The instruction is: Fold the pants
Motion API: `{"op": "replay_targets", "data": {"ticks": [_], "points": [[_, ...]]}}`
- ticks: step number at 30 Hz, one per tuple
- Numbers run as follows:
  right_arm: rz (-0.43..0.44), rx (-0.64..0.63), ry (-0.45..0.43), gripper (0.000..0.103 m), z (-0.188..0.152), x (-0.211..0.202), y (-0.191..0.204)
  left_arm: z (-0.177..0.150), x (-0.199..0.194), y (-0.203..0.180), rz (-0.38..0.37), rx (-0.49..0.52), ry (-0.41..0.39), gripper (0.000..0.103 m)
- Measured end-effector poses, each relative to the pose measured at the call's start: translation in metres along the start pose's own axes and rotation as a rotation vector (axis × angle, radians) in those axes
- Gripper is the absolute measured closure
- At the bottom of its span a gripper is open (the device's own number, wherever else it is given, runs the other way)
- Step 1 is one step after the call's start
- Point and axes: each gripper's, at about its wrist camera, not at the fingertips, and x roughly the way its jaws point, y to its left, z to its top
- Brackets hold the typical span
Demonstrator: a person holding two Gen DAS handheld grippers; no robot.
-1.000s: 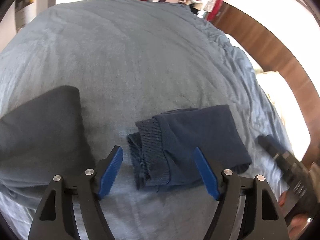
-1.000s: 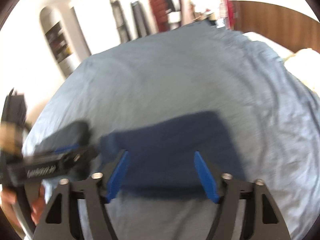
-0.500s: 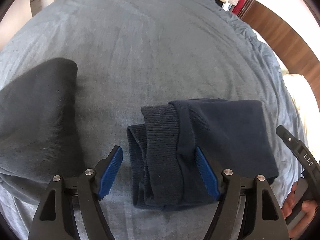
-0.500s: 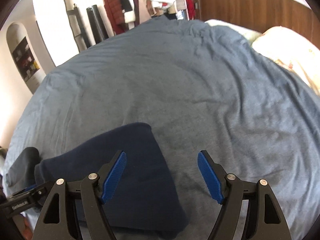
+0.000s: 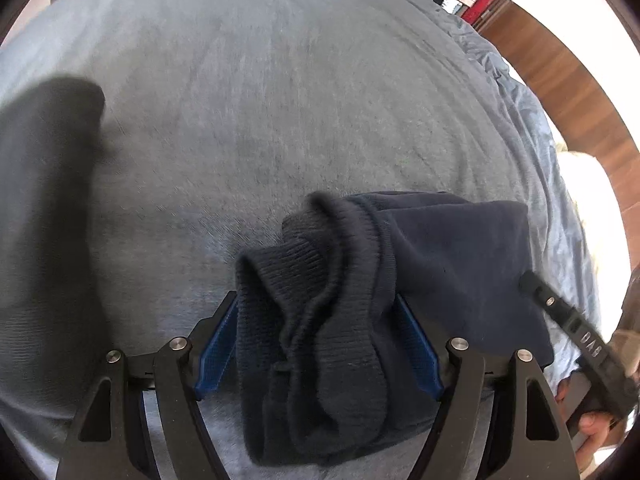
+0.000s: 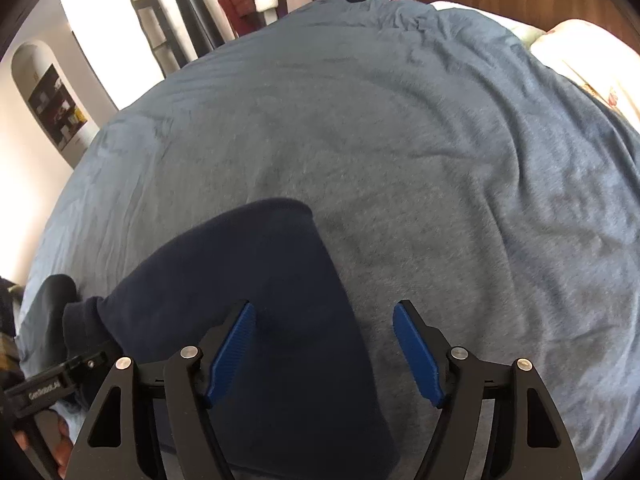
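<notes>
Fingers [image 5: 218, 354] of the left gripper [image 5: 316, 350] stand wide on either side of the bunched waistband end of the folded navy pants [image 5: 452, 264], blue pads close against the cloth; whether they press it I cannot tell. The right gripper [image 6: 322, 354] is closing, its left finger over the pants' other end, its right over bare blanket. The pants lie on a grey-blue bed blanket [image 5: 280, 100], with a dark garment [image 5: 40, 200] well to their left.

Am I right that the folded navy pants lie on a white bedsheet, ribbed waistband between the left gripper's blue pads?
Not quite. The left wrist view shows the folded navy pants on a grey-blue blanket, not white. The ribbed waistband does sit between the left gripper and its blue pads.
</notes>
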Motion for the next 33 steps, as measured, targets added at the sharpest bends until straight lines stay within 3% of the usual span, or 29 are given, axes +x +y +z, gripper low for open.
{"op": "replay_targets", "data": {"ticks": [5, 7, 13, 16, 21, 27, 33], "points": [[-0.006, -0.028, 0.033, 0.040, -0.003, 0.014, 0.004, 0.000, 0.009, 0.007, -0.061, -0.046, 0.010, 0.030], [0.002, -0.030, 0.045, 0.041, -0.003, 0.018, 0.005, -0.001, 0.011, 0.009, -0.095, -0.058, 0.017, 0.044], [0.017, -0.020, 0.071, 0.053, -0.002, 0.026, 0.002, 0.000, 0.010, 0.004, -0.149, -0.088, 0.030, 0.064], [0.012, -0.018, 0.064, 0.071, 0.000, 0.021, 0.002, -0.001, 0.001, -0.002, -0.147, -0.063, 0.011, 0.069], [0.011, -0.005, 0.034, 0.084, 0.003, 0.002, -0.001, -0.002, -0.024, -0.013, -0.176, -0.046, -0.038, 0.073], [0.007, -0.025, -0.042, 0.086, 0.008, -0.035, 0.010, -0.007, -0.072, -0.015, -0.247, -0.068, -0.109, 0.073], [0.029, -0.071, -0.133, 0.086, 0.017, -0.085, 0.038, -0.016, -0.135, -0.002, -0.264, -0.067, -0.199, 0.073]]}}
